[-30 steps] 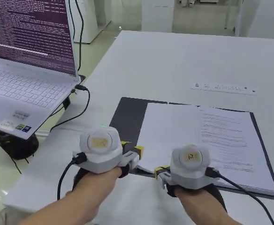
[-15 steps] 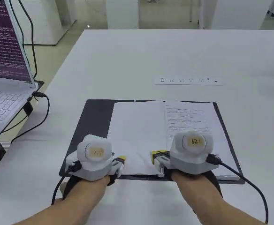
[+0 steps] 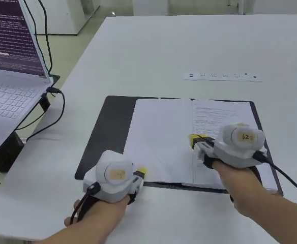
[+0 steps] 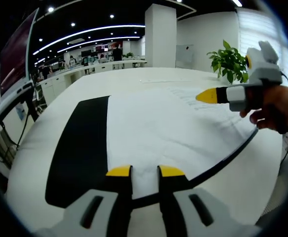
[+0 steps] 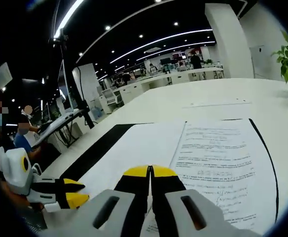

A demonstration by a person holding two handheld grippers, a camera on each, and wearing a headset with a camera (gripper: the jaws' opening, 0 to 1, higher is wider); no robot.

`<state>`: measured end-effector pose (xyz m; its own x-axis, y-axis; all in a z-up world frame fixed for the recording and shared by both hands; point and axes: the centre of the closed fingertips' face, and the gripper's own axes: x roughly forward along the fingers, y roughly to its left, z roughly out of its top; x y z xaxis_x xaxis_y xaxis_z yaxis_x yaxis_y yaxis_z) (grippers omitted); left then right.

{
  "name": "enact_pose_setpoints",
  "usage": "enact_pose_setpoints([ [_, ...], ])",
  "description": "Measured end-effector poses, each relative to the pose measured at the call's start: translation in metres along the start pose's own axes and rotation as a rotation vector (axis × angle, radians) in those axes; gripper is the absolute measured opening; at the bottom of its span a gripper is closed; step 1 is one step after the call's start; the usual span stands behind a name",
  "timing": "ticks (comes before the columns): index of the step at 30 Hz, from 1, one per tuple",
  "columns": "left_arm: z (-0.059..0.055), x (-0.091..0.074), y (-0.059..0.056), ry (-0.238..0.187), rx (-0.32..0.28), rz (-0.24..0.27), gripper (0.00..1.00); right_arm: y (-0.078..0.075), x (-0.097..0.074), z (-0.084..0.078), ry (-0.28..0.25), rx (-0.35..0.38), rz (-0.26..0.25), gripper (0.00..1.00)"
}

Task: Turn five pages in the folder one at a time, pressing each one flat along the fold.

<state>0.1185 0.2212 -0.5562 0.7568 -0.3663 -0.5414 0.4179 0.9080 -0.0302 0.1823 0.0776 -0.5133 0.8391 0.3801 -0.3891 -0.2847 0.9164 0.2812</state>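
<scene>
The folder lies open on the white table, its black cover (image 3: 110, 127) bare at the left. A blank white page (image 3: 161, 134) lies left of the fold and a printed page (image 3: 219, 114) right of it. My left gripper (image 3: 140, 174) sits at the near edge of the blank page; in its own view the yellow tips (image 4: 145, 172) stand a little apart over the page edge. My right gripper (image 3: 194, 140) is shut, its tips (image 5: 150, 170) together low over the fold, midway up the folder. Each gripper also appears in the other's view: right gripper (image 4: 205, 96), left gripper (image 5: 77, 195).
An open laptop (image 3: 6, 76) sits at the left table edge with a black cable (image 3: 47, 117) trailing toward the folder. A narrow white strip (image 3: 222, 76) lies on the table beyond the folder. A potted plant (image 4: 228, 61) stands at the far side.
My right gripper has moved forward from the folder's near edge to the middle of the fold. The left gripper stays by the near edge. The head camera has shifted.
</scene>
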Motion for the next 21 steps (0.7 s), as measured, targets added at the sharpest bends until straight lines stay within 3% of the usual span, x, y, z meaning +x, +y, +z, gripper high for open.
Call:
enact_pose_setpoints([
  [9,0.001,0.001,0.001,-0.026,-0.018,0.003,0.19,-0.012,0.029,-0.001,0.017,-0.03,0.012,0.0],
  [21,0.002,0.0,0.001,-0.054,-0.027,0.004,0.19,-0.029,0.047,-0.002,0.029,-0.016,-0.008,0.0],
])
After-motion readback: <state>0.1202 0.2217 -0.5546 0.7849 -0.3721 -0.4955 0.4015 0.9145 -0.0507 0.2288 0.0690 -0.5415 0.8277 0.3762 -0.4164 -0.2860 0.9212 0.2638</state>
